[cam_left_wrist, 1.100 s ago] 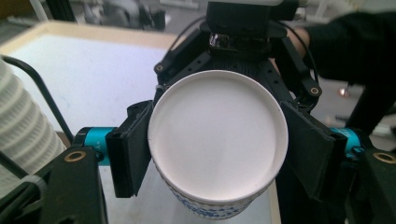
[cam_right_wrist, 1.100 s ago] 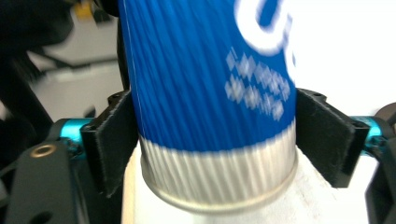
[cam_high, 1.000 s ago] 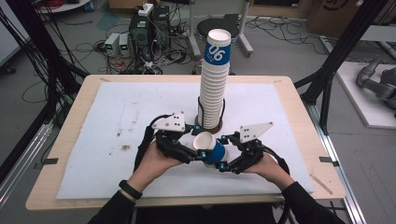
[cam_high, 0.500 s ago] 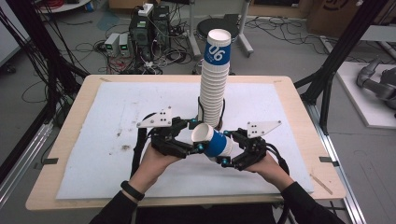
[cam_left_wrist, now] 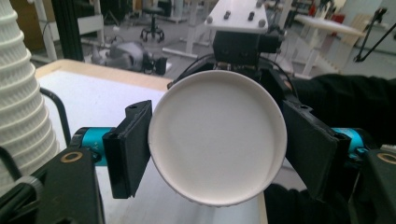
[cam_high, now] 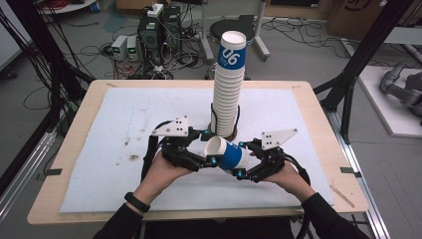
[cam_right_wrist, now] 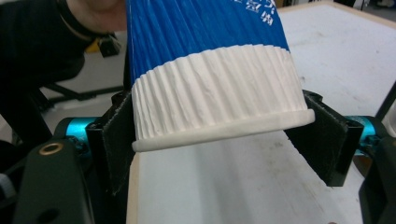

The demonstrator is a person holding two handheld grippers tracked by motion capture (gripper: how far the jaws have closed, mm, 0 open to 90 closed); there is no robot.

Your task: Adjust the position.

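Note:
A blue and white paper cup (cam_high: 233,156) hangs on its side above the white sheet, between my two grippers. Its open mouth (cam_left_wrist: 217,140) faces my left gripper (cam_high: 209,152), whose pads (cam_left_wrist: 133,149) touch the rim on both sides; these jaws have just been opening a little. My right gripper (cam_high: 242,168) has just been closing, and its pads (cam_right_wrist: 322,135) now lie against the cup's ribbed white base (cam_right_wrist: 215,93). Just behind the cup stands a tall stack of the same cups (cam_high: 226,99), with its ribbed side (cam_left_wrist: 18,93) at the left in the left gripper view.
The white sheet (cam_high: 139,119) covers most of the wooden table (cam_high: 79,214), with dark stains (cam_high: 132,158) on it left of my hands. Black frame posts (cam_high: 348,89) stand at the table's right. Electronics and cables (cam_high: 149,35) lie on the floor beyond the far edge.
The cup has tipped from mouth-up towards the camera to lying on its side with the mouth to the left. The right jaws have come in around its base. Both hands have turned slightly.

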